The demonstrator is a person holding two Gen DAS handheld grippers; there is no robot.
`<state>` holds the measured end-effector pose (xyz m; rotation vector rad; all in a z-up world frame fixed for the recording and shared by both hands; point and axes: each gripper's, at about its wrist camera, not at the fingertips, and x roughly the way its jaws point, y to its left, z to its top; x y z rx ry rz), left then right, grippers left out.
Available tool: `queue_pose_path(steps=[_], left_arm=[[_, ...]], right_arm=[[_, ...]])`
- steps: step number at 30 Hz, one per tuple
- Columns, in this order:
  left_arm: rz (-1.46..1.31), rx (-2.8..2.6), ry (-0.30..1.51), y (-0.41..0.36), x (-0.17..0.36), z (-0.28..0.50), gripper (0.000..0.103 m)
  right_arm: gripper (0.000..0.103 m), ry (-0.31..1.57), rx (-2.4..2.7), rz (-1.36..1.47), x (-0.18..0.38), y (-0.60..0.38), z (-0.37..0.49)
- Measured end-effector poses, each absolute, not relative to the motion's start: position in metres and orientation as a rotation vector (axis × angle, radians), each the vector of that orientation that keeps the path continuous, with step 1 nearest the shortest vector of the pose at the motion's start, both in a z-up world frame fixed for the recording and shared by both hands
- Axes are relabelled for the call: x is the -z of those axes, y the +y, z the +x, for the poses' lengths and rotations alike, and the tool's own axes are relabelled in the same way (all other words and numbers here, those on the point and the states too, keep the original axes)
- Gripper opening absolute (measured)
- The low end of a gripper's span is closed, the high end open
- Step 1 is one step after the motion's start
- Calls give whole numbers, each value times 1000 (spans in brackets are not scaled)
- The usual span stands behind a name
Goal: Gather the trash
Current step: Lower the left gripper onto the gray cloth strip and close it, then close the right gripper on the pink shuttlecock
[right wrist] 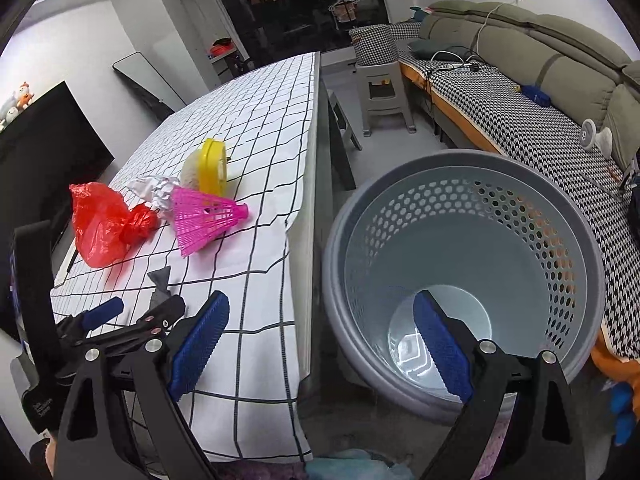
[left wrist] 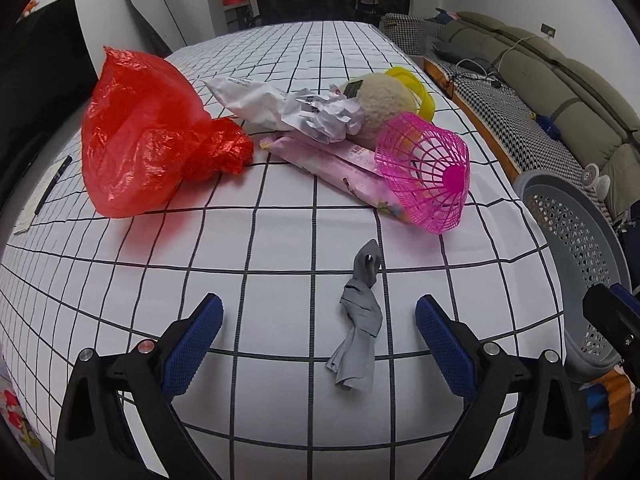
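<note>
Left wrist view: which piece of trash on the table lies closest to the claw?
The twisted grey scrap, alone between the open left claw fingers. The red bag and pink wrapper sit farther back.

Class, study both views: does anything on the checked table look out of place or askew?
Yes. The pink shuttlecock lies tipped on its side, its skirt resting on a pink wrapper. A twisted grey sock, clothing rather than rubbish, lies alone at the near edge.
</note>
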<state>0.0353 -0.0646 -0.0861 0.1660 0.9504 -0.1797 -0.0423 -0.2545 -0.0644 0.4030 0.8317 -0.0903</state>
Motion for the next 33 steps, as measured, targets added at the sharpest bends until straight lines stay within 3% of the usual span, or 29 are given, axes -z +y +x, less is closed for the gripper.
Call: queue_pose_path(steps=[4,9,11,33], left_arm=[[173,199,936,-68,86,35,74],[167,243,928,-69,82,31,37],[184,249,922,-71,82,30,18],[126,102,768,8,37,37,17]], right_arm=[[89,830,89,418,67,-257,-42],[89,831,80,395,67,-251,-39],[89,827,77,383,66,-246,-38],[89,829,71,205,50,-180,49]])
